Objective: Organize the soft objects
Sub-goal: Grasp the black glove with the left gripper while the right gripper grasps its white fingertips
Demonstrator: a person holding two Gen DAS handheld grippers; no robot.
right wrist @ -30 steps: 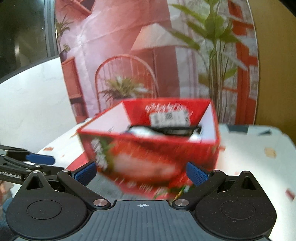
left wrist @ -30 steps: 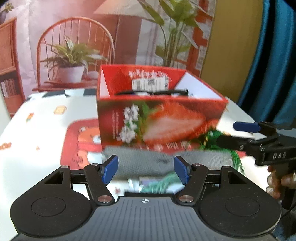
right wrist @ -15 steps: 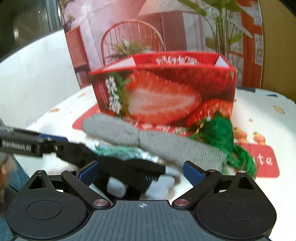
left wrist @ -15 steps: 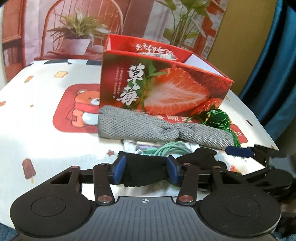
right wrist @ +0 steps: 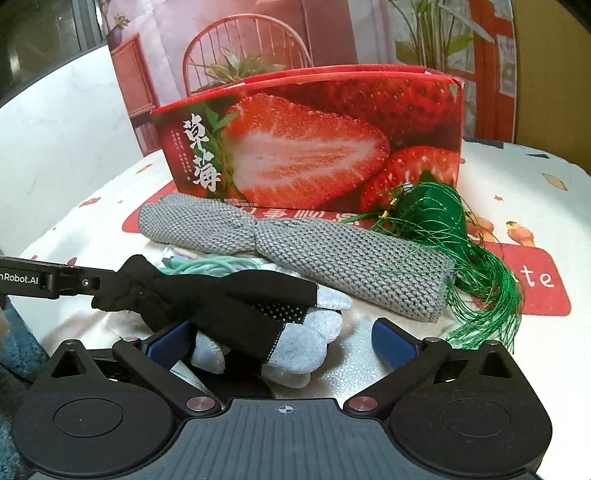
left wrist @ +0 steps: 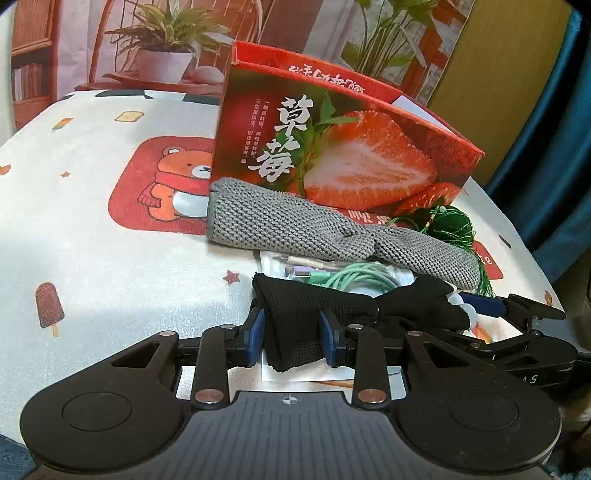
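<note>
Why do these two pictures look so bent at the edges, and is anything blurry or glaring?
Left wrist view: the fisheye lens curves the table edge and darkens the corners; the strawberry box and grey knit piece are sharp, with light falling on the tablecloth at left. Right wrist view: same bowing; the black glove is crisp, the backdrop softer, and no strong glare.

"草莓" on strawberry box (left wrist: 343,155)
</note>
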